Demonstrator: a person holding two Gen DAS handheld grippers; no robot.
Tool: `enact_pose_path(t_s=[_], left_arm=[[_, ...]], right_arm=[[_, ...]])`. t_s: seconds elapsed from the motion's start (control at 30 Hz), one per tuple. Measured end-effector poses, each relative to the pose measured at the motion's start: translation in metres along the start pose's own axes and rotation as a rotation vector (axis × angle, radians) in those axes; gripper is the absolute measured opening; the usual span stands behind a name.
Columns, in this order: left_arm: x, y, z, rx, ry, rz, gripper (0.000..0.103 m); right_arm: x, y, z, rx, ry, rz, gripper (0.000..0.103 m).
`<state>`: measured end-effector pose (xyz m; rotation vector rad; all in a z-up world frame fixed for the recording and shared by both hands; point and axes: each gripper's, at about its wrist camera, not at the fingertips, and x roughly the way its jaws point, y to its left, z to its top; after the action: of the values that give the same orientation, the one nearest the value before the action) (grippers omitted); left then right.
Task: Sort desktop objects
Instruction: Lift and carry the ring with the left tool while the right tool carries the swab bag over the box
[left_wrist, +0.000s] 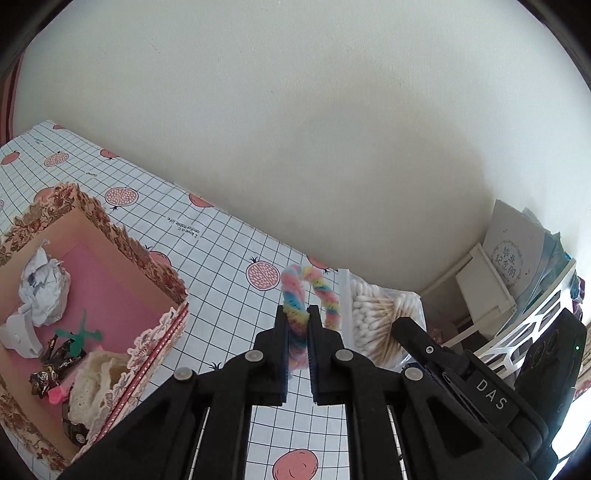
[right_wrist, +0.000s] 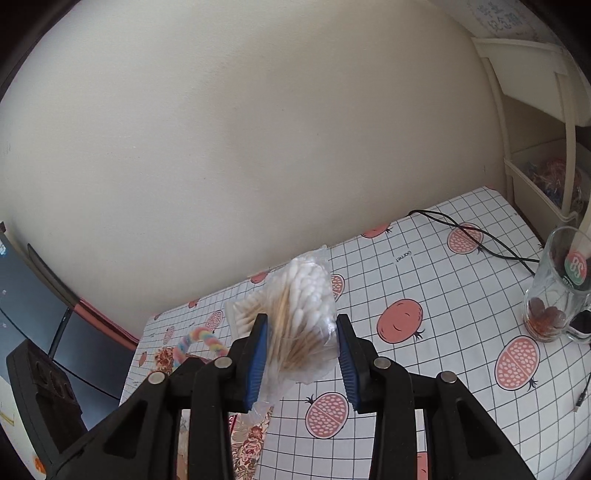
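Note:
My left gripper (left_wrist: 298, 314) is shut on a fuzzy rainbow pipe cleaner (left_wrist: 295, 295) bent into a loop, held above the tablecloth. My right gripper (right_wrist: 300, 325) is shut on a clear bag of cotton swabs (right_wrist: 301, 317), lifted off the table; the bag (left_wrist: 376, 317) and the right gripper's body show at right in the left wrist view. The pipe cleaner (right_wrist: 201, 339) also shows at lower left in the right wrist view.
A floral open box (left_wrist: 110, 236) at left holds crumpled paper (left_wrist: 44, 284), lace and small items. A glass mug (right_wrist: 557, 288) with coins and a black cable (right_wrist: 480, 240) lie at right. A white shelf unit (right_wrist: 535, 110) stands by the wall.

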<state>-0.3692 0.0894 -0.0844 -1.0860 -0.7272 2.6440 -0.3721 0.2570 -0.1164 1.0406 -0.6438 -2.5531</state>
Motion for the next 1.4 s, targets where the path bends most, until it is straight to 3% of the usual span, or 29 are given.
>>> enact_pose_path(t_s=[0.5,0.8,1.4], left_arm=[[-0.049,0.063,0.022,-0.156,-0.081,0.048,0.008],[-0.076,0.097,0.025,-0.222,-0.131,0.167,0.008],[-0.094,0.157,0.021,-0.395,-0.160,0.248,0.008]], right_arm=[[0.004,0.061,-0.018,-0.110,0.046,0.054,0.038],[0.020,0.097,-0.036,-0.174,0.102,0.101,0.039],[0.057,0.149,-0.074,-0.290,0.197,0.119,0.039]])
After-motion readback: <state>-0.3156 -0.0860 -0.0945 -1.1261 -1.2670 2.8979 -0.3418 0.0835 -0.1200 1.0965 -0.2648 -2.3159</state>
